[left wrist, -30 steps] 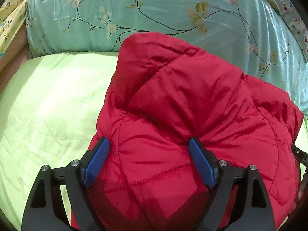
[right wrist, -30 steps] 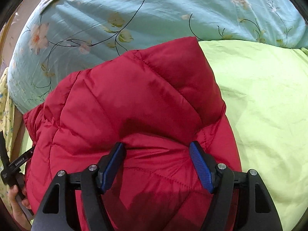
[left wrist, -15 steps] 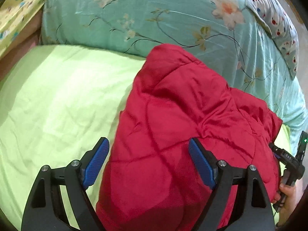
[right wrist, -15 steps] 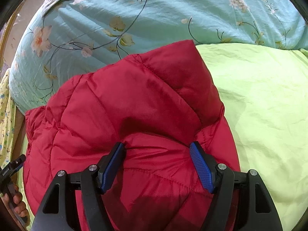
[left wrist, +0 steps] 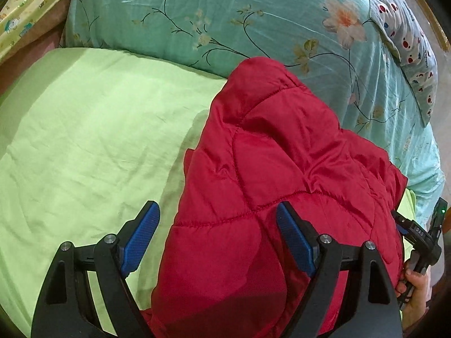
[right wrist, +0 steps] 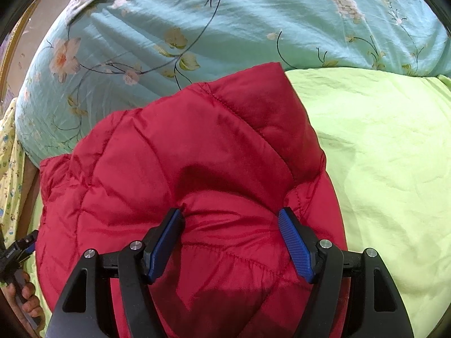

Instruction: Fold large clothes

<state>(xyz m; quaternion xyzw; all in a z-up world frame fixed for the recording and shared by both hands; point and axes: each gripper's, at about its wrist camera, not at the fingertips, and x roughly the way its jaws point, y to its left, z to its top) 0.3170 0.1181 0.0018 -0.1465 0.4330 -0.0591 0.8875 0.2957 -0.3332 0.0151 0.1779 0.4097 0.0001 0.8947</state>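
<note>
Garment under inspection: a red quilted jacket (left wrist: 282,186), already bundled into a thick folded stack, lying on the lime-green sheet (left wrist: 93,140) with its far end butting the teal floral duvet (left wrist: 253,14).

Right gripper (right wrist: 232,222): blue pads are set against a puffed ridge of the jacket, the fabric bulging between them; judged a grasp on that bulge, though the jaws stand fairly wide on the padding.

Left gripper (left wrist: 215,219): released, jaws spread wide. One finger stands over the bare sheet, the other over the jacket, straddling its edge; nothing is pinched.

Recommendation for the step in hand: keep the right pads on the ridge as an anchor, and use the left to square or press the loose edge so the stack stays aligned. The slick shell and springy fill are likely to push the fold open once released; press down before letting go.

Surroundings: the duvet crowds the far side, leaving little room to push forward. A patterned pillow (left wrist: 408,36) and yellow printed cloth (left wrist: 28,2) lie clear of the work. The person's hand (right wrist: 26,298) shows at the frame edge
</note>
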